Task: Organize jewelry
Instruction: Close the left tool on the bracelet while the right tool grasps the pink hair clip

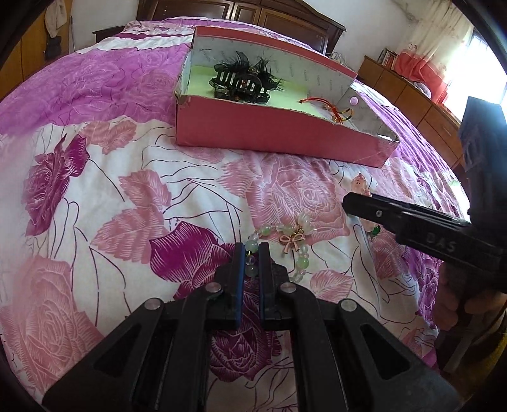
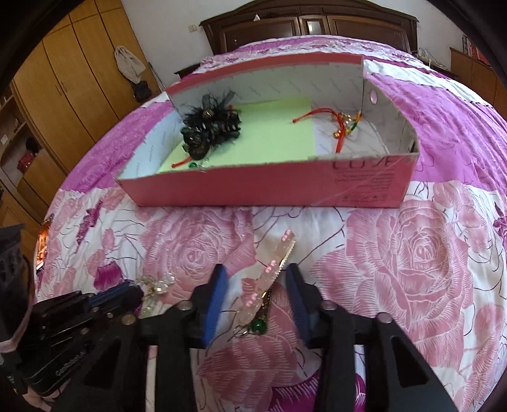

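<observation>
A green and clear bead bracelet with a pink bow charm lies on the floral bedspread. My left gripper is shut on its near-left beads. A pink hair clip with a green bead at its near end lies on the bed between the open pads of my right gripper, untouched by them. The right gripper also shows in the left wrist view, over the clip. A pink cardboard box holds a black feathered hair claw and red cord bracelets; it also shows in the right wrist view.
The floral bedspread covers the whole bed. A dark wooden headboard stands behind the box. Wooden wardrobes line the left wall and a low cabinet the right, near a bright window.
</observation>
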Demonstrator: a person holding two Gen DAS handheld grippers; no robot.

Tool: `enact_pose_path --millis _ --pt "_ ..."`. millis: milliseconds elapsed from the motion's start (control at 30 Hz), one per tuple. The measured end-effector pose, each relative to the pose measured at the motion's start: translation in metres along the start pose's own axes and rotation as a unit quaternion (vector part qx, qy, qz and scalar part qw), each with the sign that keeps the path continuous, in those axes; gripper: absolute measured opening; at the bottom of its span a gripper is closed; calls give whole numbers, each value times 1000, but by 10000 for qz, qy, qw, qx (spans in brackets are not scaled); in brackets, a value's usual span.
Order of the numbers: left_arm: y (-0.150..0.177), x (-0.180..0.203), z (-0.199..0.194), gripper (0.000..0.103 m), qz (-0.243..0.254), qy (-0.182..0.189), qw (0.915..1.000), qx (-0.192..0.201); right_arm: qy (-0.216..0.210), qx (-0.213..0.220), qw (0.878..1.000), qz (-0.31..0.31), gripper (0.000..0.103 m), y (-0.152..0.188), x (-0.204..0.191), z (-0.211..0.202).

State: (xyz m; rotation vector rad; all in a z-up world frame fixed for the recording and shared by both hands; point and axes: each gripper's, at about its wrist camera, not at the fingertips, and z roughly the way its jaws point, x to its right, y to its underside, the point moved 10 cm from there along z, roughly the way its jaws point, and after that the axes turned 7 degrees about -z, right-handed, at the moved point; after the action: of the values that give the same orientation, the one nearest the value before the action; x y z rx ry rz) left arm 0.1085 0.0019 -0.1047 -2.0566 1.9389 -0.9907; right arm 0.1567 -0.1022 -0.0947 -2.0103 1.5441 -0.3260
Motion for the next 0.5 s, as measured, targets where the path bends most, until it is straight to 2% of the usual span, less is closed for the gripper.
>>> enact_pose_path --millis 33,133,333,500 --pt "0 0 1 0 -3 2 10000 -3 27 -9 10000 13 25 1 2 1" --pt "0 0 1 0 -19 14 10000 -4 -29 28 9999 130 15 0 5 -1" --pt "-2 0 -3 0 -34 104 9999 65 -398 429 9976 359 15 -6 7 -24" --pt "-4 5 -16 0 -44 239 9995 209 -491 758 9951 395 15 -14 9 -51"
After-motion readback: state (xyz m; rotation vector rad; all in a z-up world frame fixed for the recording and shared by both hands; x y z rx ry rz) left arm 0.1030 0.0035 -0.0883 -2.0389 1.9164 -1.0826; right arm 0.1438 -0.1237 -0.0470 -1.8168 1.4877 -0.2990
